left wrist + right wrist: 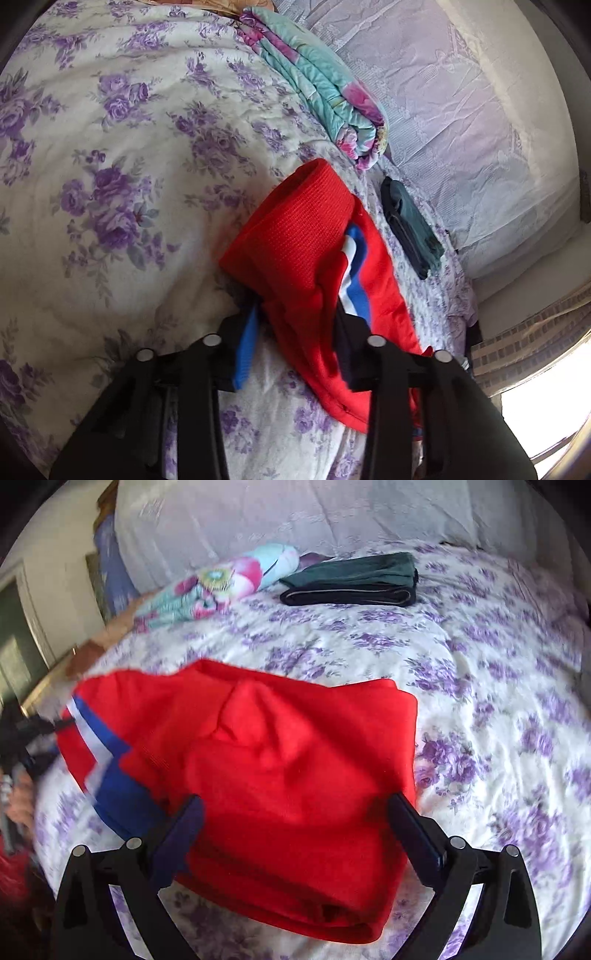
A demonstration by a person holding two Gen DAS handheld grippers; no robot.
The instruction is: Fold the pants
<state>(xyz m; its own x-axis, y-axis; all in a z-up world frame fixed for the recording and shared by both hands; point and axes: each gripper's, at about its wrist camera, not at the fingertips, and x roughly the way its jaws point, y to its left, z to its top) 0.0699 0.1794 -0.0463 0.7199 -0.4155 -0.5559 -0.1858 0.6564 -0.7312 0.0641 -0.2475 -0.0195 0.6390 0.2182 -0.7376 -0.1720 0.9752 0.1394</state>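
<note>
**Desk:** Pants, red with a blue-and-white side stripe — where do they lie?

**Photographer:** Folded into a thick bundle on a bedspread printed with purple roses, in the near part of the bed. The right wrist view shows layered edges stacked at the near side of the bundle, the stripe running along its left side.

**Desk:** And the right gripper?

**Photographer:** Its fingers stand wide apart, one on each side of the bundle's near edge, with red cloth between them. They clamp nothing.

**Desk:** The left gripper?

**Photographer:** Also spread. The left wrist view shows red fabric draped between the fingers and over the right one, with a blue strip hanging beside the left finger. Whether the cloth is pinched anywhere, I cannot tell; the gap between the fingers is plainly open. In the right wrist view the left gripper appears blurred at the far left edge, by the striped end.

**Desk:** What else is on the bed?

**Photographer:** A folded dark green garment lies at the far side, well apart from the pants. Just left of it sits a rolled quilt in turquoise and pink florals. Behind both rises a pale lilac curtain.
</note>
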